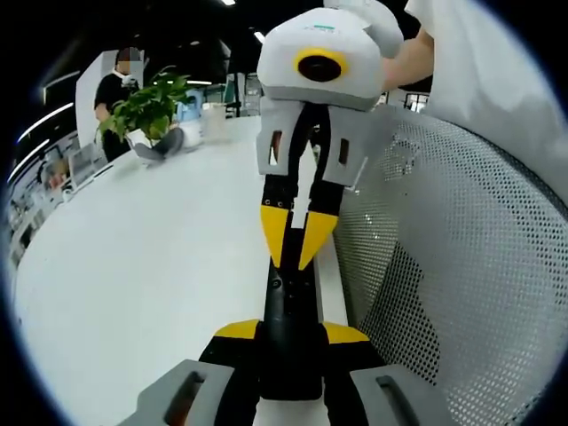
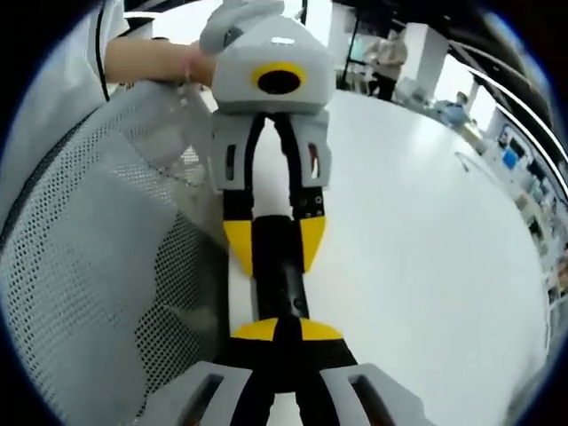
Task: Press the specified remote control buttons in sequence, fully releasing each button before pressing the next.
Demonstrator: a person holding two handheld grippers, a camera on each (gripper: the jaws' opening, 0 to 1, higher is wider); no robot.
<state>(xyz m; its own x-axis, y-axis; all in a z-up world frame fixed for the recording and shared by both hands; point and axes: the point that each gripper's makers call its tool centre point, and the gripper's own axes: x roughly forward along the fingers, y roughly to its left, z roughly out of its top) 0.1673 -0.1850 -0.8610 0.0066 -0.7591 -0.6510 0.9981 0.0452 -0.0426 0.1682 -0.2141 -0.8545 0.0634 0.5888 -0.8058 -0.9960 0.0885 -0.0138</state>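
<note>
A black remote control [image 1: 289,355] lies lengthwise between the yellow-tipped jaws of my left gripper [image 1: 291,331], which is shut on it above the white table [image 1: 133,266]. My right gripper [image 1: 295,257] comes in from the far side, its yellow fingertips [image 1: 275,232] closed into a V with the point resting on the remote's far end. In the right gripper view, my right gripper [image 2: 288,330] is shut, its tips meeting on top of the remote [image 2: 280,266]. Opposite it, the left gripper [image 2: 275,244] clamps the remote from both sides.
A grey mesh chair back [image 1: 444,266] stands close beside the grippers at the table's edge [image 2: 89,266]. A potted plant [image 1: 146,111] and a few small items sit at the table's far end. People stand in the background [image 2: 386,53]. The wide table top [image 2: 426,248] is bare.
</note>
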